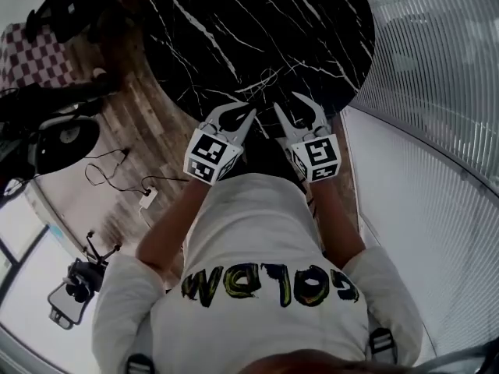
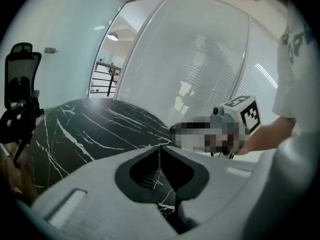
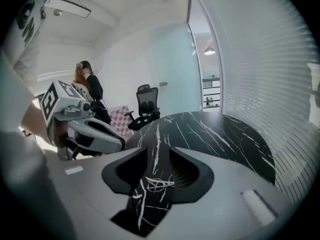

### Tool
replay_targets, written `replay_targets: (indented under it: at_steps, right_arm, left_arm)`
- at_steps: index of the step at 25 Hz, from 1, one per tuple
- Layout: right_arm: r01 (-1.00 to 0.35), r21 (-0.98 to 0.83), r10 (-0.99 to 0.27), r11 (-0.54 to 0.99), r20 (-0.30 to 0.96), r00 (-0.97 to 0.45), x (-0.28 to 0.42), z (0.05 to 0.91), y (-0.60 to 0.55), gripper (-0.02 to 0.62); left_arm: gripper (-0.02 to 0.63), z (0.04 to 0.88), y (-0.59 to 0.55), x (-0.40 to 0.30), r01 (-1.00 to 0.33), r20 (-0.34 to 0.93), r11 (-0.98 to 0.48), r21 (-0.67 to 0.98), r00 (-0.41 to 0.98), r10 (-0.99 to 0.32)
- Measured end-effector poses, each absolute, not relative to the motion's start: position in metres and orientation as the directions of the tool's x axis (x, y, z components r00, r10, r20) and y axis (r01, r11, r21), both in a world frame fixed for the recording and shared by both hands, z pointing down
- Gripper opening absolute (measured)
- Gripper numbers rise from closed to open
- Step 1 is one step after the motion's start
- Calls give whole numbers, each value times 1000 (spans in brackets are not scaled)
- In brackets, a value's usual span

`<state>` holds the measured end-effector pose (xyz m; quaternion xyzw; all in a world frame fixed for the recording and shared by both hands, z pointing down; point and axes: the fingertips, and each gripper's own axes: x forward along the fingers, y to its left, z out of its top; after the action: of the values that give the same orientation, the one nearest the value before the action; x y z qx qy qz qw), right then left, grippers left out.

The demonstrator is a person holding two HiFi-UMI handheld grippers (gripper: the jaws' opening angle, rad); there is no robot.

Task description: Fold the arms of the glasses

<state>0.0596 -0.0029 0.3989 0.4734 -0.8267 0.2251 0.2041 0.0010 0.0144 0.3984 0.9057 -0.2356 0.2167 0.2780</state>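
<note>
Thin wire-framed glasses (image 3: pixel 159 184) lie on the black marble table (image 3: pixel 220 134); in the right gripper view they show through the gap between the jaws, below them. From the head view they are a faint pale loop (image 1: pixel 263 79) just beyond both grippers. My right gripper (image 3: pixel 159 149) hangs above the glasses with its jaws apart and nothing between the pads. My left gripper (image 2: pixel 160 148) is held beside it over the table's near edge, its tips together and empty. Both grippers (image 1: pixel 249 113) (image 1: pixel 287 102) are up in the air in front of the person's chest.
The round table (image 1: pixel 312 22) ends just ahead of the grippers. A glass wall with blinds (image 1: pixel 437 92) runs along the right. A black office chair (image 3: pixel 145 106) and a checkered seat (image 1: pixel 35 57) stand beyond the table. Cables (image 1: pixel 117 170) lie on the wooden floor at the left.
</note>
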Motion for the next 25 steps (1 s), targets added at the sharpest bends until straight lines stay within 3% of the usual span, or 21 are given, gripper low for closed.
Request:
replay_targets:
  at_steps: [12, 19, 23, 25]
  right_arm:
    - [-797, -295, -751, 527, 279, -599, 29, 240, -5, 117]
    - [-766, -293, -748, 572, 199, -634, 15, 198, 1, 83]
    - [-765, -245, -748, 595, 177, -639, 11, 181, 4, 8]
    - [-774, -222, -754, 593, 183, -630, 12, 179, 4, 5]
  left_arm:
    - [2, 266, 5, 8, -561, 326, -744, 364, 825, -462]
    - [2, 230, 5, 6, -592, 275, -746, 305, 804, -527]
    - [2, 222, 7, 4, -600, 260, -747, 287, 799, -542]
    - [2, 219, 6, 4, -602, 253, -745, 287, 798, -547]
